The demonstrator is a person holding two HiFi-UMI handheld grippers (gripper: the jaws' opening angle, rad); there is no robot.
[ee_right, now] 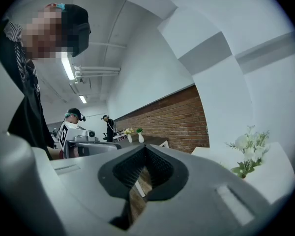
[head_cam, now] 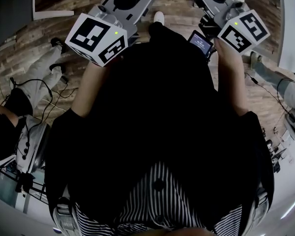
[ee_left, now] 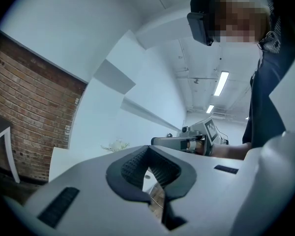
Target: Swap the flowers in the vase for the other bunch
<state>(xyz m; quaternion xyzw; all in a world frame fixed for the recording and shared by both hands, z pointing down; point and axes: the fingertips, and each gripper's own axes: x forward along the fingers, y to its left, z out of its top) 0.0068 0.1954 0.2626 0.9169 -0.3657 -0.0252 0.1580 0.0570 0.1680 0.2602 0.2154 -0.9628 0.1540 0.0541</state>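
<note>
Zero steps of the swap show as done: both grippers are empty, with the flowers well apart from them.
The left gripper [ee_left: 148, 175] and right gripper [ee_right: 143, 175] point out ahead, fingers [ee_left: 130, 166] pressed together on nothing. One white bunch [ee_right: 248, 151] sits on a white bench [ee_right: 278, 175] at 4 o'clock in the right gripper view; I can't make out its vase. By my read, the whole exchange remains.

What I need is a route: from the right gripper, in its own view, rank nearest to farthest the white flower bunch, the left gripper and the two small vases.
1. left gripper, alongside at left.
2. white flower bunch, at right.
3. two small vases, far back by the brick wall.
</note>
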